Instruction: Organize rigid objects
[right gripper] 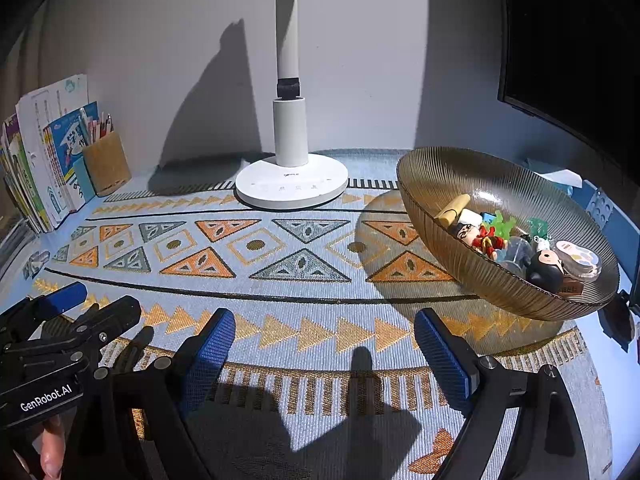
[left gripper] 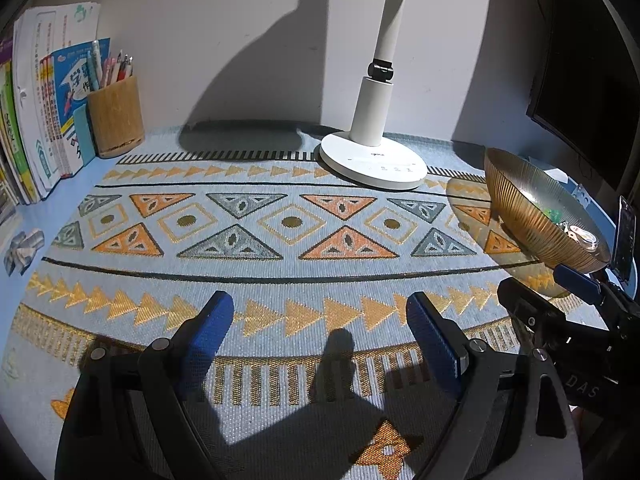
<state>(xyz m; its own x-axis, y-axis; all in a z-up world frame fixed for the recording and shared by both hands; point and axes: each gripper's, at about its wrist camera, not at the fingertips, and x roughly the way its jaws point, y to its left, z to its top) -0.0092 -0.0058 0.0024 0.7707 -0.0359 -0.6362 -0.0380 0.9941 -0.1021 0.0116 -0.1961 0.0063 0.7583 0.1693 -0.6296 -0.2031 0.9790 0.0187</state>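
Observation:
A ribbed amber glass bowl (right gripper: 448, 184) stands at the right of the patterned mat, and shows in the left wrist view too as the bowl (left gripper: 520, 208). Inside lie several small toys: a red figurine (right gripper: 486, 240), a black-headed figure (right gripper: 546, 266), a yellowish cylinder (right gripper: 452, 208) and green pieces (right gripper: 504, 224). My right gripper (right gripper: 324, 340) hovers open over the mat, left of the bowl, nothing between its blue pads. My left gripper (left gripper: 320, 320) is also open and empty over the mat's middle. Each gripper appears at the other view's edge.
A white desk lamp's base (right gripper: 292, 190) stands at the back centre. Upright books (left gripper: 36, 120) and a wooden pen holder (left gripper: 116, 118) are at the back left. A small grey block (left gripper: 26, 246) lies at the left edge. A dark monitor (right gripper: 572, 60) and a phone (left gripper: 626, 236) are at the right.

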